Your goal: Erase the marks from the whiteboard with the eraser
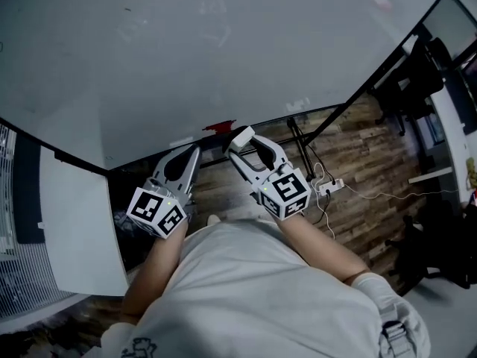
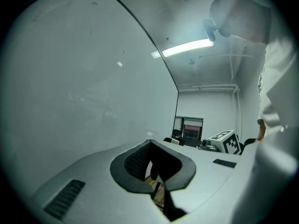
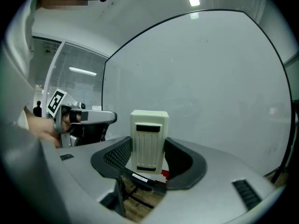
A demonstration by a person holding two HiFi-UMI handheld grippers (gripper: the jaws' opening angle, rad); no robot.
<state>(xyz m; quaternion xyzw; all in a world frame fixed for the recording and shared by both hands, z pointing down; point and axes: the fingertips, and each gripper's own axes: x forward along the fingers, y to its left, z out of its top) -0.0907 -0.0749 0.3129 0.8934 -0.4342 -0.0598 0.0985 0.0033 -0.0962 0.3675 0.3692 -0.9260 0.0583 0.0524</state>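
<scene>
- Standing upright between the fingers of the right gripper (image 3: pixel 149 164), the cream, ribbed plastic block eraser (image 3: pixel 148 141) is clamped on both sides.
- In the head view the eraser (image 1: pixel 241 136) is held at the lower edge of the large white glossy whiteboard (image 1: pixel 223 73); contact with the surface cannot be confirmed.
- Faint grey marks (image 1: pixel 212 10) are seen high on the board, well apart from the eraser, so the wiping is judged to be largely still to do.
- The board near the eraser is seen clean.
- The left gripper (image 2: pixel 152 164) is held just beside the right one, its fingers closed together on nothing.
- A small red object (image 1: pixel 218 127) is seen on the ledge under the board.
</scene>
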